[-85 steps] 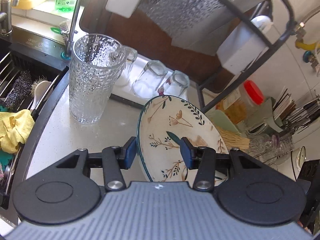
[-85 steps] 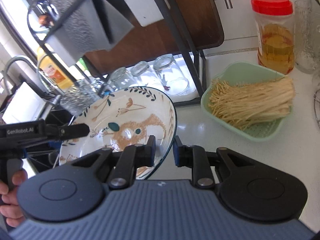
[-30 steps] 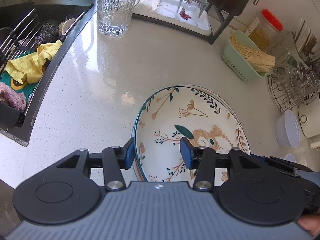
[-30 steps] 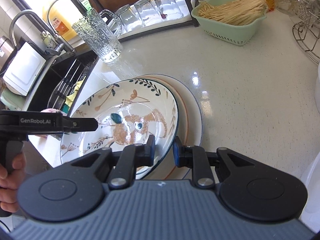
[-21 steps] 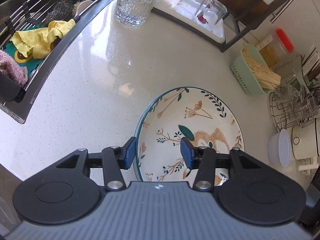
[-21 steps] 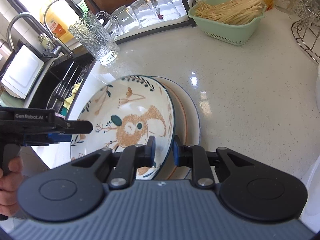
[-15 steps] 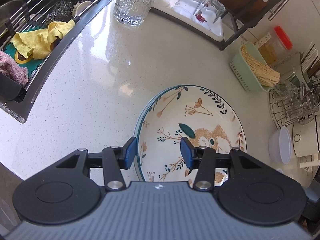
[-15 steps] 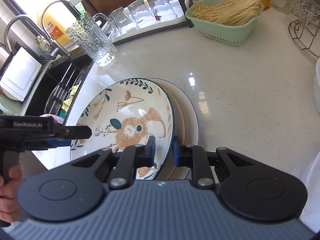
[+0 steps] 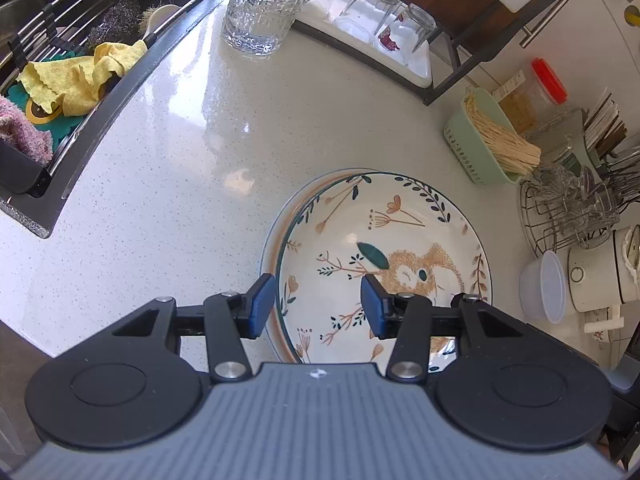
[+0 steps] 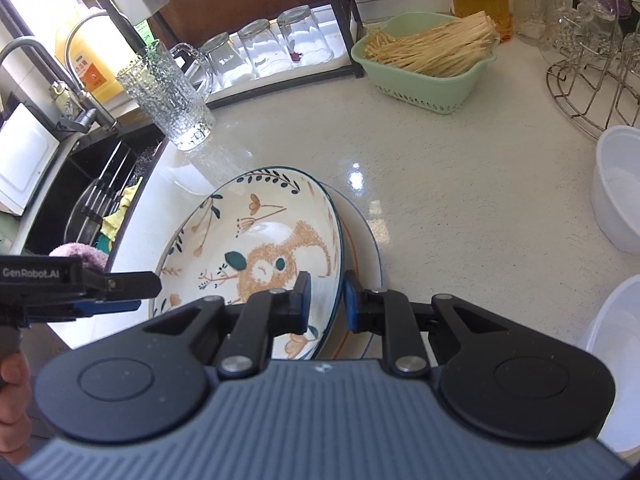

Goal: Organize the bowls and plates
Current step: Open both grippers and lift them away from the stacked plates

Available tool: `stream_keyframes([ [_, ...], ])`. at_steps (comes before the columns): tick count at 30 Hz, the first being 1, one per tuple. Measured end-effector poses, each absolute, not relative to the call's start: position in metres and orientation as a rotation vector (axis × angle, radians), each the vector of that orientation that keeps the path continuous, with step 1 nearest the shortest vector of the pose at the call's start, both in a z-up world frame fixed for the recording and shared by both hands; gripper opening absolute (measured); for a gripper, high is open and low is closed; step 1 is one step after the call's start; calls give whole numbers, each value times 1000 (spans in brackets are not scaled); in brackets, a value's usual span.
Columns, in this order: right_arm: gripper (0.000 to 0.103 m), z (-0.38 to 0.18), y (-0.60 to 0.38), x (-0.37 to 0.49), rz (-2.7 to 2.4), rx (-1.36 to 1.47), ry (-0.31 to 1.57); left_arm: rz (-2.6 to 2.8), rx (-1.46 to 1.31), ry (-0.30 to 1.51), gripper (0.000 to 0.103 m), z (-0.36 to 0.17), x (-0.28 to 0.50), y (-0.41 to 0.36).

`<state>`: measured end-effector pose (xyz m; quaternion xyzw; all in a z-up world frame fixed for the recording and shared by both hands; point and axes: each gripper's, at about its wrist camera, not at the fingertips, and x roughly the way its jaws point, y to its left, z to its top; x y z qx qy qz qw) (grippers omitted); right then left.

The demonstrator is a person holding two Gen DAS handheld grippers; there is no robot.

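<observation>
A floral bowl with a bear picture [image 9: 384, 256] [image 10: 256, 252] rests in a white plate with an orange ring [image 9: 280, 228] [image 10: 362, 248] on the counter. My left gripper [image 9: 318, 306] straddles the bowl's near rim with its jaws wide apart, not pinching it. My right gripper [image 10: 326, 302] has its jaws closed narrowly around the bowl's right rim. The left gripper also shows at the left of the right wrist view [image 10: 120, 292].
A textured glass [image 9: 264, 4] [image 10: 168, 100] and a rack of upturned glasses [image 10: 264, 48] stand at the back. The sink with a yellow cloth [image 9: 76, 80] is to the left. A green basket of noodles [image 10: 432, 60], wire rack [image 9: 568, 208] and white tubs [image 10: 618, 188] are to the right.
Both grippers carried the bowl from the dish rack down onto the plate on the counter. In the last half second the left jaws have spread wider off the rim.
</observation>
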<state>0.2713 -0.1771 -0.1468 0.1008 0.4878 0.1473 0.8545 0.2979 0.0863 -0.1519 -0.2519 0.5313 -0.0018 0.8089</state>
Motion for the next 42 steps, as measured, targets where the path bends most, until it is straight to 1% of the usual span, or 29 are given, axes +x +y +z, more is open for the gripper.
stream_keyframes([
  [4,22,-145,-176,270,272,171,1018,-17,-540,1126,52,-150,296,87],
  [12,21,-136,-180,266,246,201,987,-42,-504,1098,52,-134,289,88],
  [29,22,-42,-153,212,267,255,768,-157,-311,899,52,-46,249,104],
  [35,22,-23,-134,182,263,259,724,-197,-259,819,52,-19,221,113],
  [42,22,-18,-110,155,259,223,722,-234,-227,790,52,-10,194,124],
])
